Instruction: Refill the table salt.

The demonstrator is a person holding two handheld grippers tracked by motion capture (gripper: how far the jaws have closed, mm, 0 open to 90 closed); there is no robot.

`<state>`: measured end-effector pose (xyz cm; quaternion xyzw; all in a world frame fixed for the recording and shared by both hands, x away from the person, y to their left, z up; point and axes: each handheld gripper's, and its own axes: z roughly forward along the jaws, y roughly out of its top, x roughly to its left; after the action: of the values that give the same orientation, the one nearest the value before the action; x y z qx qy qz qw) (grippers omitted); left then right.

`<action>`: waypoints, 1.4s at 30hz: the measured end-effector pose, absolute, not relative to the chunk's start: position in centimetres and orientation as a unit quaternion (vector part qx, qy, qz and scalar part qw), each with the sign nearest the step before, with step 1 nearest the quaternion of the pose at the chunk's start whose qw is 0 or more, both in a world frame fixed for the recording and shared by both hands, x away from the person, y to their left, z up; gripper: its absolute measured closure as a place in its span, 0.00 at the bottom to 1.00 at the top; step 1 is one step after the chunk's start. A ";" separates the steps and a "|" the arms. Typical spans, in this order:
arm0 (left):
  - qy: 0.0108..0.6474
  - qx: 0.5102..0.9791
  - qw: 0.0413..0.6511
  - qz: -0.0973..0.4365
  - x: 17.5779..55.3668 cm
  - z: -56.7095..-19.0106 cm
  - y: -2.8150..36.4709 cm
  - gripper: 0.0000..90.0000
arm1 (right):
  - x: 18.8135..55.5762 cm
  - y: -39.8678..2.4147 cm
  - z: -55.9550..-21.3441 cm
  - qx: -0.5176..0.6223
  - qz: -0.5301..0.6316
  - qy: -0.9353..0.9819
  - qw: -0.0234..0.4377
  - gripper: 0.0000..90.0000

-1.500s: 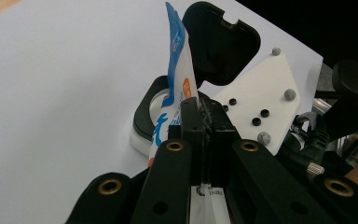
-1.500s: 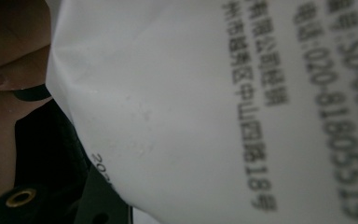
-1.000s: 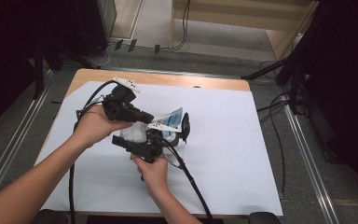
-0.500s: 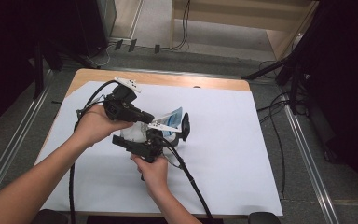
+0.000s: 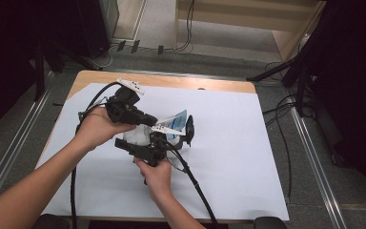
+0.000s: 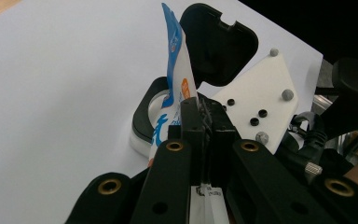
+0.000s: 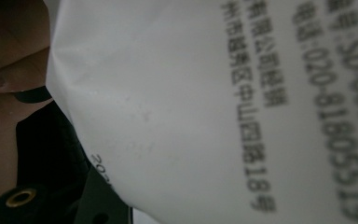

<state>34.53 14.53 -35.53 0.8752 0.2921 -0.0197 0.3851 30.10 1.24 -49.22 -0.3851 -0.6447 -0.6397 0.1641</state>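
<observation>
A wooden table (image 5: 205, 86) is seen from above, most of its top covered by a white sheet (image 5: 248, 157); bare wood is left along the far edge. Grey carpeted floor (image 5: 157, 62) is laid around it. Metal rails (image 5: 314, 157) are run along the floor at both sides. Black cables (image 5: 186, 28) are trailed beyond the far edge, below a light wooden cabinet (image 5: 248, 19). Dark curtains (image 5: 357, 71) are hung at left and right.

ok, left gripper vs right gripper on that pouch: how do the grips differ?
The left gripper has its jaws shut tight on the thin edge of the pouch; the right gripper holds the pouch's fuller body, jaws partly apart. In the high view the left gripper comes in from above, the right gripper from below. Both clamp the same white and blue pouch above the table.
</observation>
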 end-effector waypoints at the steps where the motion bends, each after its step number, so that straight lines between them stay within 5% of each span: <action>1: 0.294 0.873 0.389 -0.022 34.5 -35.6 14.6 0.99 | 30.1 1.3 -49.2 -0.385 -0.639 -0.644 0.166 0.61; 42: 0.296 0.880 0.372 -0.013 34.2 -35.6 14.9 1.00 | 30.1 1.1 -48.9 -0.383 -0.649 -0.632 0.181 0.62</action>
<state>34.22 14.86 -35.59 0.8797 0.2958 -0.0131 0.3722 30.07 1.13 -48.91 -0.3834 -0.6318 -0.6489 0.1811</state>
